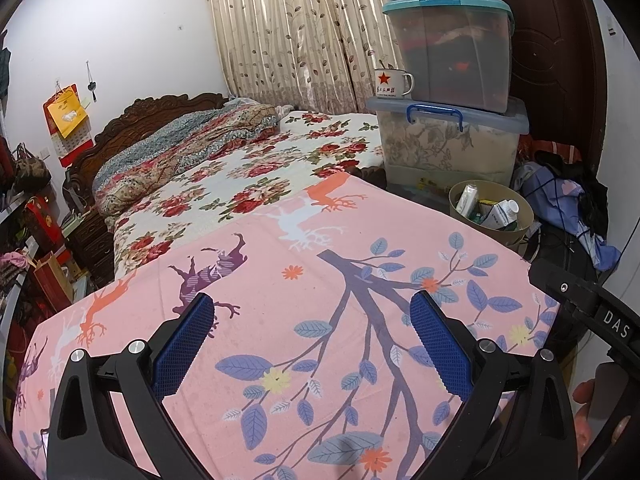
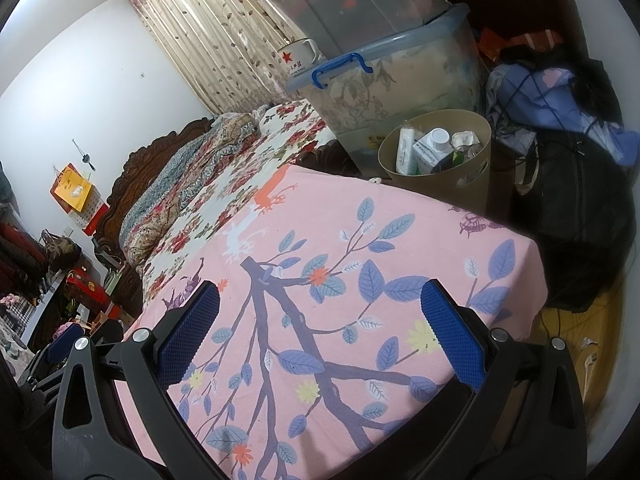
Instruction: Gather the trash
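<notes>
Looking along the left gripper (image 1: 312, 340) first, we see its two blue-padded fingers (image 1: 184, 344) spread wide with nothing between them, hanging over the pink sheet (image 1: 280, 300) with its printed branch and leaves. We hold it empty like this, we judge, because no litter shows on the sheet here for it to pick up. The waste bin (image 1: 520, 236) stands off the sheet's far right corner, at the foot of the stacked storage boxes (image 1: 452, 148), where anything lifted from that side can be dropped in with a short reach. It already carries the trash (image 1: 494, 210): a white bottle, a carton and other crumpled bits. At the right edge of this view a black part of the other tool and some fingertips of a hand (image 1: 588, 420) show. An enamel mug (image 1: 392, 82) sits on the lower box's lid, clear of the work. Turning to the right wrist view, we find the right gripper (image 2: 320, 328) just the same, fingers apart and bare, over the sheet's near right part. From here the bin (image 2: 476, 184) sits just beyond the far right edge, its mouth open toward us and its trash (image 2: 430, 150) piled above the rim, so we judge the collecting to be mostly or wholly done.
</notes>
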Tool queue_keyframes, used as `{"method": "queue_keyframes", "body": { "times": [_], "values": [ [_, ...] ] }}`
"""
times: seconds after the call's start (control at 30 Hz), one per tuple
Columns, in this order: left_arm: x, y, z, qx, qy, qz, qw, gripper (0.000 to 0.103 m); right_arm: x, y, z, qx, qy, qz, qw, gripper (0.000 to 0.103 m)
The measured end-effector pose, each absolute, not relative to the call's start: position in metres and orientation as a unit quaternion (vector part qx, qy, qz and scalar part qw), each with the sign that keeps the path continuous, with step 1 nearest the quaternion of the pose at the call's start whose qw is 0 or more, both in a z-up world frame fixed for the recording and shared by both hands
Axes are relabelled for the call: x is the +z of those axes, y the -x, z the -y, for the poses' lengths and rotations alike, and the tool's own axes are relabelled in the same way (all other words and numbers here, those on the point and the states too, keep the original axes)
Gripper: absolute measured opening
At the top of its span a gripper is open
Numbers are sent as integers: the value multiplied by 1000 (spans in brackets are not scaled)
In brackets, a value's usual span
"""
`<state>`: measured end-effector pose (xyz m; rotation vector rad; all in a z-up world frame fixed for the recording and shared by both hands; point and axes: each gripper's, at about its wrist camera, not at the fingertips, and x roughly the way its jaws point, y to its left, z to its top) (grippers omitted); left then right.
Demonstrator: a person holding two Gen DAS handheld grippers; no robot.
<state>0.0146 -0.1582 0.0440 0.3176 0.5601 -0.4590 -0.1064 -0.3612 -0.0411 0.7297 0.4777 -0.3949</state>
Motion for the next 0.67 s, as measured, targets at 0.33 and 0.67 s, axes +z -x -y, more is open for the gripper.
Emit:
{"method": "queue_keyframes", "body": {
  "times": [0.33,0.67],
  "values": [
    [42,-14,153,-228,-156,-271,922,94,-41,106,361,-190,-351,-230,887,100],
    [42,-15,150,-232,-154,-276,920,94,-43,106,361,-190,-352,-230,887,100]
  ]
}}
